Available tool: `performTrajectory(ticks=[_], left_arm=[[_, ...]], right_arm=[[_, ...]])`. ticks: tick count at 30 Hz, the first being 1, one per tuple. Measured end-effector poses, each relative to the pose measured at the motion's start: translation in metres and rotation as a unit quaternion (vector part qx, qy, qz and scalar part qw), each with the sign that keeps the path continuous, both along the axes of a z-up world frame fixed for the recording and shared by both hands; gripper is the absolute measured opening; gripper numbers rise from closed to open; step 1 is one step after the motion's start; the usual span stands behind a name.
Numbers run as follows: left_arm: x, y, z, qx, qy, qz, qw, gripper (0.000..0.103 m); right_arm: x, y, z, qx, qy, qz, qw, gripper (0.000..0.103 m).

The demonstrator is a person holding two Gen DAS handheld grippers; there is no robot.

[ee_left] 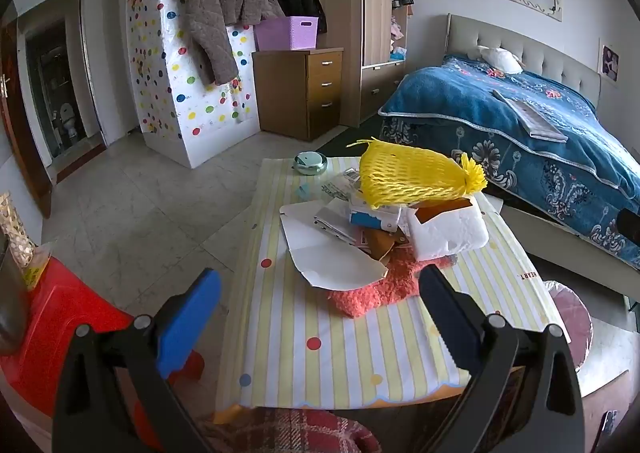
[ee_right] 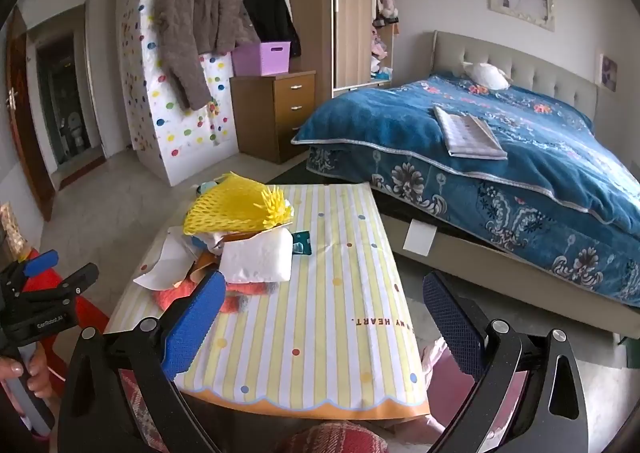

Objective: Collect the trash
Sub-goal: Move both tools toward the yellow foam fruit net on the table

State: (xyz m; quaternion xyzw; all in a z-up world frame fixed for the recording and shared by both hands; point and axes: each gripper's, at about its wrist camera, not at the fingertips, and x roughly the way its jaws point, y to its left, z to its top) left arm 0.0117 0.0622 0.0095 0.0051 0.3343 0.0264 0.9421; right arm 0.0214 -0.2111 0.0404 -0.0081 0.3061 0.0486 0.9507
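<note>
A heap of trash lies on the striped table (ee_left: 320, 349): a yellow foam net (ee_left: 416, 177), a white foam block (ee_left: 448, 233), white card (ee_left: 328, 257), paper packets (ee_left: 372, 213) and a coral fluffy cloth (ee_left: 384, 289). My left gripper (ee_left: 320, 293) is open and empty, hovering just short of the card and cloth. In the right wrist view the same net (ee_right: 236, 209), foam block (ee_right: 256, 257) and cloth (ee_right: 236, 293) sit left of my right gripper (ee_right: 324, 299), which is open and empty over the table (ee_right: 328, 293). The left gripper (ee_right: 52, 273) shows there at the far left.
A red stool (ee_left: 64, 317) stands left of the table. A round tin (ee_left: 310, 163) sits at the table's far edge, a small teal packet (ee_right: 301, 243) beside the foam. A blue-covered bed (ee_right: 500, 157) lies to the right, a drawer unit (ee_left: 300, 89) behind.
</note>
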Motion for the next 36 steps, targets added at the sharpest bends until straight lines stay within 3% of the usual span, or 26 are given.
performTrajectory(ticks=[36], left_arm=[[0.0008, -0.0073, -0.0018, 0.002, 0.001, 0.004, 1.0000, 0.096]], right_arm=[[-0.0019, -0.0015, -0.0010, 0.013, -0.008, -0.002, 1.000, 0.098]])
